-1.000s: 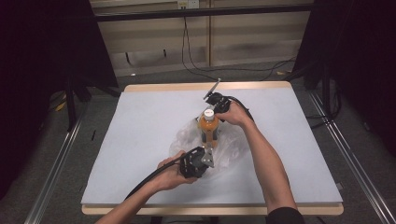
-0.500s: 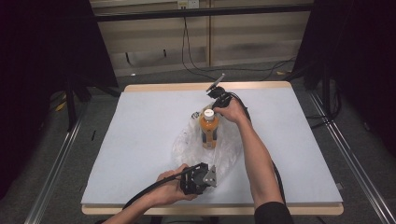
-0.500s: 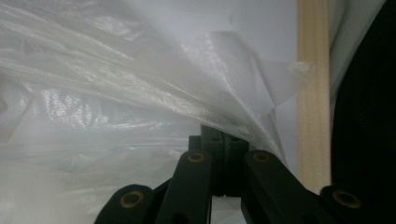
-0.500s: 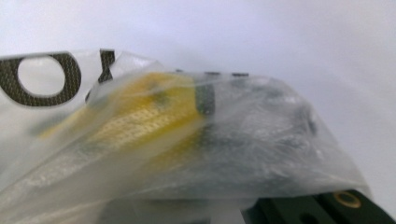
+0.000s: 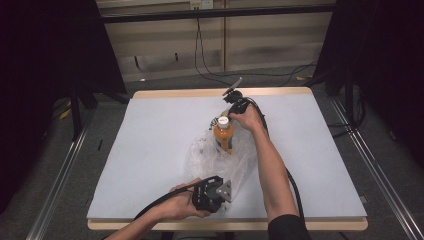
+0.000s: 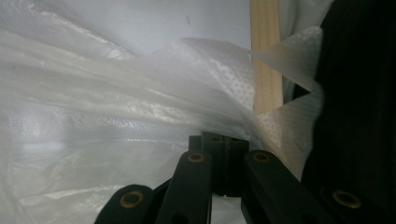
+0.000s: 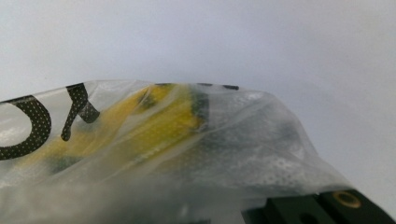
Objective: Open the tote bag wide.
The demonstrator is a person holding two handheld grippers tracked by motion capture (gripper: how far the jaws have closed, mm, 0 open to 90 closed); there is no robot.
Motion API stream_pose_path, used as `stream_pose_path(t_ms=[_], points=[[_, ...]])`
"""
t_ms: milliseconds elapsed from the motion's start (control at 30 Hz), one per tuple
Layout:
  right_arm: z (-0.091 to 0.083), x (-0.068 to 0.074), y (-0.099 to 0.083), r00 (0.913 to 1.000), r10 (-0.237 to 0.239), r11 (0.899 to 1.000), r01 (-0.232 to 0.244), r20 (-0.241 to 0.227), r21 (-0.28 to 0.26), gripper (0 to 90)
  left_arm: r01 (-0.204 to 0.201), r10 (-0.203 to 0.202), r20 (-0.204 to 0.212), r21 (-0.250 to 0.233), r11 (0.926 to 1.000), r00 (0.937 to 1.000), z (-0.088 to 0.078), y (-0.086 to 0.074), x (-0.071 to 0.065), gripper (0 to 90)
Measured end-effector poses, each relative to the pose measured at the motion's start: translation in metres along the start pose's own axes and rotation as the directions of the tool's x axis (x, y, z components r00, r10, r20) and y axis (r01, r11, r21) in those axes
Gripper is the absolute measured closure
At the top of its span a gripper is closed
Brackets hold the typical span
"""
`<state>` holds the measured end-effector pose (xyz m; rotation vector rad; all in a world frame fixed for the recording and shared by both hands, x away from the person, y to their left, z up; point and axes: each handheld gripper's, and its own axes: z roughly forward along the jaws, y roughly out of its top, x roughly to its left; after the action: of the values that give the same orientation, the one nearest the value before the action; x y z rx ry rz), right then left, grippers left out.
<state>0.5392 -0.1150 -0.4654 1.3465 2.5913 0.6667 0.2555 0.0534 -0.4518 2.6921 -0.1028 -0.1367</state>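
Note:
A clear plastic bag (image 5: 207,159) lies on the pale table (image 5: 150,130) with an orange drink bottle (image 5: 223,135) inside it, white cap toward the far side. My left gripper (image 5: 229,190) sits near the table's front edge, shut on the bag's near end. In the left gripper view the jaws meet on bunched film (image 6: 140,107). My right gripper (image 5: 222,119) is by the bottle's cap, shut on the bag's far edge. In the right gripper view the printed bag (image 7: 243,154) drapes over one black jaw, and the bottle's yellow label (image 7: 154,126) shows through it.
The table's wooden front edge (image 5: 300,224) runs right beside the left hand. The right forearm (image 5: 272,175) crosses the table beside the bag. Black cables trail from both grippers. Dark curtains and floor rails (image 5: 60,175) flank the table.
My left gripper has pulled the bag's near end toward the front edge, stretching the bag out. The right hand and the bottle have barely shifted.

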Motion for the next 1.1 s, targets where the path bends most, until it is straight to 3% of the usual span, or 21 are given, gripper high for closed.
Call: stream_pose_path(t_ms=[67, 133, 167, 200, 233, 300, 367, 400, 433, 467, 533, 733, 767, 867, 967, 1000, 1067, 1100], points=[[0.0, 0.003, 0.0, 0.9999, 0.0, 1.0, 0.0, 0.011, 0.003, 90.0, 0.011, -0.011, -0.014, -0.014, 0.9998, 0.9998, 0.0, 0.0, 0.0, 90.0], [-0.001, 0.003, -0.001, 0.9997, -0.022, 1.0, 0.022, -0.013, -0.005, 90.0, 0.008, -0.009, -0.023, -0.038, 0.9992, 0.9997, -0.003, 0.0, 0.003, 90.0], [-0.002, 0.004, -0.003, 0.9981, -0.041, 0.999, 0.04, -0.046, -0.013, 90.0, 0.017, -0.018, -0.011, -0.047, 0.9987, 0.9998, -0.005, -0.001, 0.005, 90.0], [-0.006, 0.006, -0.005, 0.9958, -0.068, 0.998, 0.066, -0.062, -0.024, 90.0, 0.023, -0.024, -0.013, -0.089, 0.9958, 0.9996, -0.013, -0.002, 0.013, 90.0], [-0.009, 0.008, -0.006, 0.9923, -0.083, 0.996, 0.081, -0.091, -0.034, 90.0, 0.023, -0.024, -0.013, -0.089, 0.9958, 0.9996, -0.013, -0.002, 0.013, 90.0], [-0.013, 0.01, -0.007, 0.9908, -0.1, 0.994, 0.096, -0.09, -0.051, 90.0, 0.059, -0.063, -0.024, -0.13, 0.9897, 0.9977, -0.023, -0.003, 0.018, 90.0], [-0.024, 0.013, -0.01, 0.987, -0.096, 0.992, 0.084, -0.129, -0.097, 90.0, 0.064, -0.07, -0.035, -0.168, 0.9837, 0.9969, -0.033, -0.005, 0.025, 90.0], [-0.032, 0.016, -0.013, 0.9849, -0.108, 0.99, 0.094, -0.135, -0.106, 90.0, 0.088, -0.1, -0.048, -0.208, 0.9741, 0.9938, -0.039, -0.008, 0.03, 90.0], [-0.032, 0.016, -0.013, 0.9849, -0.108, 0.99, 0.094, -0.135, -0.106, 90.0, 0.088, -0.1, -0.048, -0.208, 0.9741, 0.9938, -0.039, -0.008, 0.03, 90.0], [-0.036, 0.016, -0.015, 0.9809, -0.116, 0.989, 0.1, -0.156, -0.106, 90.0, 0.107, -0.121, -0.051, -0.224, 0.9687, 0.9913, -0.044, -0.01, 0.034, 90.0], [-0.051, 0.018, -0.024, 0.9801, -0.127, 0.987, 0.109, -0.153, -0.118, 90.0, 0.121, -0.139, -0.054, -0.253, 0.9599, 0.9889, -0.051, -0.011, 0.039, 90.0], [-0.079, 0.019, -0.039, 0.9731, -0.163, 0.975, 0.133, -0.163, -0.18, 90.0, 0.109, -0.151, -0.099, -0.342, 0.9334, 0.9836, -0.081, -0.004, 0.051, 90.0], [-0.084, 0.021, -0.042, 0.9713, -0.171, 0.972, 0.14, -0.165, -0.187, 90.0, 0.107, -0.153, -0.107, -0.347, 0.9318, 0.9825, -0.086, -0.003, 0.055, 90.0], [-0.096, 0.027, -0.052, 0.9643, -0.207, 0.967, 0.175, -0.166, -0.187, 90.0, 0.113, -0.173, -0.114, -0.402, 0.9084, 0.9784, -0.099, 0.0, 0.064, 90.0], [-0.102, 0.033, -0.065, 0.9573, -0.225, 0.966, 0.193, -0.182, -0.174, 90.0, 0.11, -0.182, -0.131, -0.429, 0.8968, 0.9745, -0.104, 0.005, 0.07, 90.0], [-0.102, 0.035, -0.068, 0.9536, -0.23, 0.965, 0.198, -0.194, -0.172, 90.0, 0.094, -0.17, -0.157, -0.405, 0.9094, 0.9729, -0.102, 0.009, 0.073, 90.0], [-0.1, 0.041, -0.075, 0.9488, -0.243, 0.964, 0.215, -0.201, -0.155, 90.0, 0.101, -0.165, -0.149, -0.366, 0.925, 0.975, -0.091, 0.012, 0.078, 90.0], [-0.097, 0.044, -0.077, 0.9447, -0.254, 0.963, 0.227, -0.207, -0.147, 90.0, 0.104, -0.162, -0.162, -0.318, 0.9425, 0.9735, -0.08, 0.013, 0.082, 90.0]])
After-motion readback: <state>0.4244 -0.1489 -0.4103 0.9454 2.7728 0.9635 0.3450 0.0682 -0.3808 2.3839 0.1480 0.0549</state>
